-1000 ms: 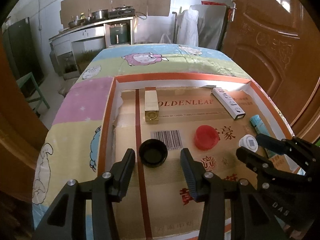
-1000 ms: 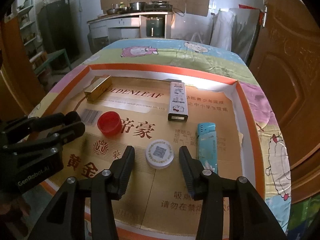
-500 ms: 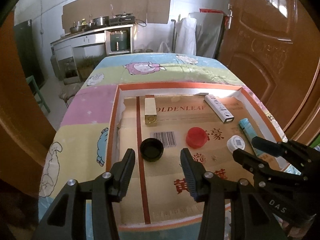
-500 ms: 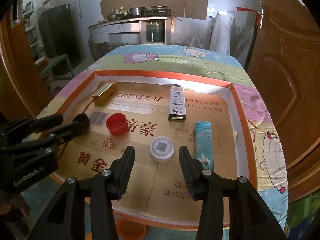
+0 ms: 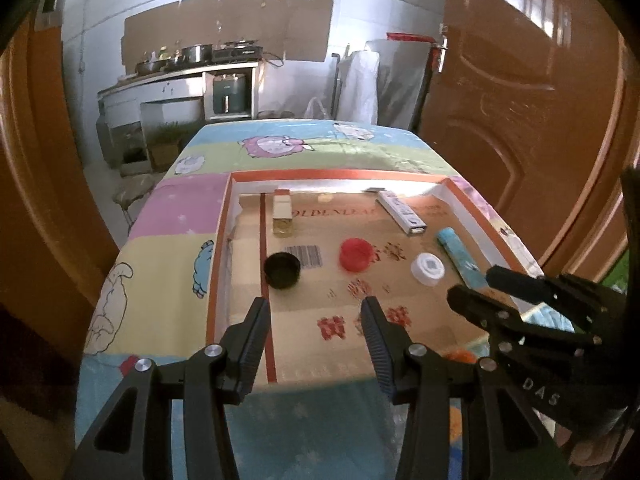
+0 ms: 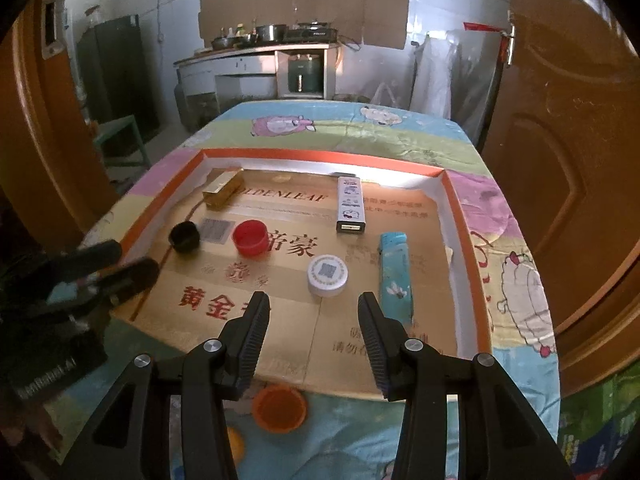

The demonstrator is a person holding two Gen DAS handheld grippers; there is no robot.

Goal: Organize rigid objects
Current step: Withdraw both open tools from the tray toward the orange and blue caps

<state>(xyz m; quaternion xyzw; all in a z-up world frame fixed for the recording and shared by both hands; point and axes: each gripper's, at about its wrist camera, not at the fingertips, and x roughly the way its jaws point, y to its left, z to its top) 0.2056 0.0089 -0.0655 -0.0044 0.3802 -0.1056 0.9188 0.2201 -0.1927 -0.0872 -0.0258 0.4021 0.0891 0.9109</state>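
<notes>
both claws are held above the near edge of a shallow cardboard tray [image 6: 320, 157] that lies on a counter [image 6: 360, 132] covered with a cartoon-print cloth, and both are pointed steeply downward and forward. the left claw [image 5: 316, 320] is seen with its jaws parted and nothing between them; the right claw [image 6: 313, 316] is likewise parted and empty. in the left wrist view the right claw is seen at the right, just beside the tray's near right corner.

inside the tray, the objects are laid apart from each other. a gold box [image 6: 223, 190] is placed at the far left, its long axis running obliquely toward the far right. a white usb-type box [image 6: 350, 208] is laid at the far middle, its long axis running near to far, the port end toward the camera. a blue lighter [image 6: 395, 272] is laid at the right, also lengthwise near to far. a black cap [image 6: 184, 237] is set mouth-up at the left, a red cap [image 6: 250, 237] just beside a printed barcode, and a white lid [image 6: 327, 275] nearest the right claw.

an orange cap [image 6: 279, 408] is seen on the cloth outside the tray, below the right claw.
</notes>
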